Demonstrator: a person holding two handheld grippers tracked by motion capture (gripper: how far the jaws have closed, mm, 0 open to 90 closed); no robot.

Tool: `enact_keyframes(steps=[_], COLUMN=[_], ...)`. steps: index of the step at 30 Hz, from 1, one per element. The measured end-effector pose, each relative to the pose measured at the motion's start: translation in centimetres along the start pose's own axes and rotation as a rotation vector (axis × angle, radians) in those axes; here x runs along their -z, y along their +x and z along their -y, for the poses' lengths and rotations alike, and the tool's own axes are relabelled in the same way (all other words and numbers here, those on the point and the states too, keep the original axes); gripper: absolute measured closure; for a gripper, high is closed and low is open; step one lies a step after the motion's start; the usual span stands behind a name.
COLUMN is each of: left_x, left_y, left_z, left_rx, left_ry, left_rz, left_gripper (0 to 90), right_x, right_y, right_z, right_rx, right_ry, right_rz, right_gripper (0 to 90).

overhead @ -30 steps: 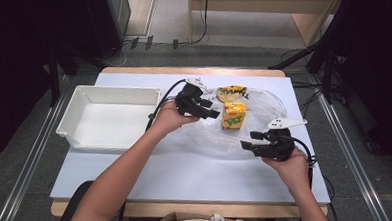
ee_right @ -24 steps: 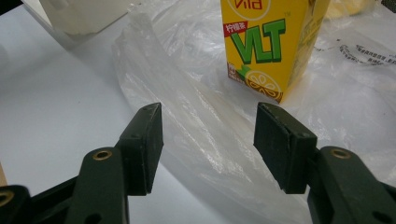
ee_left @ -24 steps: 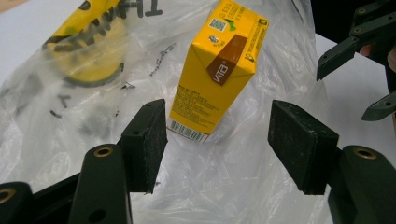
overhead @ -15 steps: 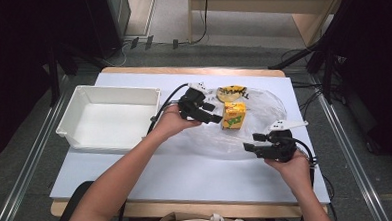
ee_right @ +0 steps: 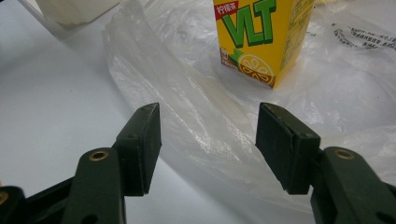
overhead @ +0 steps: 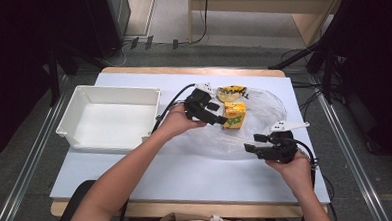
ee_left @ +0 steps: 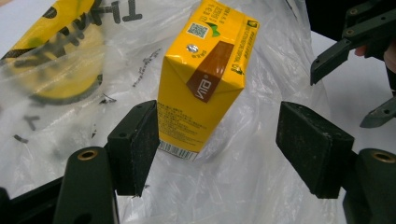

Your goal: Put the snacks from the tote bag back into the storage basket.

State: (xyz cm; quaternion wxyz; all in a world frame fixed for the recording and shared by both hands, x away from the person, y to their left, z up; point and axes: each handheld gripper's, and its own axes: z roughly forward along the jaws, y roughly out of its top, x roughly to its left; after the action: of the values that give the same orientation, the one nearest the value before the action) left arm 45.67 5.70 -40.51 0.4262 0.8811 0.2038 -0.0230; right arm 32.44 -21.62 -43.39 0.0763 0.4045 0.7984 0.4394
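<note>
1. Yellow cardboard lemon-tea drink carton (overhead: 233, 114) is standing upright just right of frame centre in the high view, sitting on a crumpled clear plastic bag (overhead: 264, 118) that is spreading over the centre-right of the table.
2. In the left gripper view the carton (ee_left: 201, 77) is filling the upper middle, brown strip and foil straw hole on top, barcode at its lower edge; in the right gripper view the carton (ee_right: 261, 37) is showing at top centre with green lettering and a lemon graphic.
3. Round yellow packet with black lettering (overhead: 232, 92) is lying under the clear plastic, just above the carton in the high view; it is at upper left in the left gripper view (ee_left: 56, 60).
4. Left gripper (overhead: 215, 114) is sitting at frame centre, held in the person's left hand (overhead: 177, 122), jaws spread wide; in its own view (ee_left: 229, 149) the left pad is looking very close to the carton's lower corner, contact I cannot tell, right pad well apart from it.
5. Right gripper (overhead: 254, 143) is at lower right of centre, jaws wide and holding nothing, hovering at the bag's near edge; its own view (ee_right: 208, 144) is showing bag film between the pads.
6. White rectangular plastic bin (overhead: 69, 123) is sitting at left on the pale blue table top (overhead: 186, 171), well apart from the carton.
</note>
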Motion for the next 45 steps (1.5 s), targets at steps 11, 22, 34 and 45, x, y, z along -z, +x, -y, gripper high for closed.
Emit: enact_keyframes(steps=[11,22,34,45], left_x=[-1.0,-2.0,-4.5,-5.9], left_y=[0.4,0.6,0.8,0.9], left_z=[-0.4,-1.0,-0.8,-0.7], left_rx=[-0.007,-0.021,-0.034,-0.044], left_ry=[0.009,0.025,0.054,0.049], left_rz=[-0.012,-0.008,0.002,-0.002], left_gripper=[29.4,28.9,30.0,34.1], right_x=[-0.3,-0.3,-1.2,-1.1], right_y=[0.2,0.2,0.8,0.5], right_z=[-0.1,0.0,-0.1,0.1], right_rx=[0.004,0.003,0.027,0.012], right_ry=[0.005,0.003,0.037,0.033], right_rz=[-0.011,-0.011,-0.027,-0.027], right_gripper=[41.9,41.9,41.9,41.9])
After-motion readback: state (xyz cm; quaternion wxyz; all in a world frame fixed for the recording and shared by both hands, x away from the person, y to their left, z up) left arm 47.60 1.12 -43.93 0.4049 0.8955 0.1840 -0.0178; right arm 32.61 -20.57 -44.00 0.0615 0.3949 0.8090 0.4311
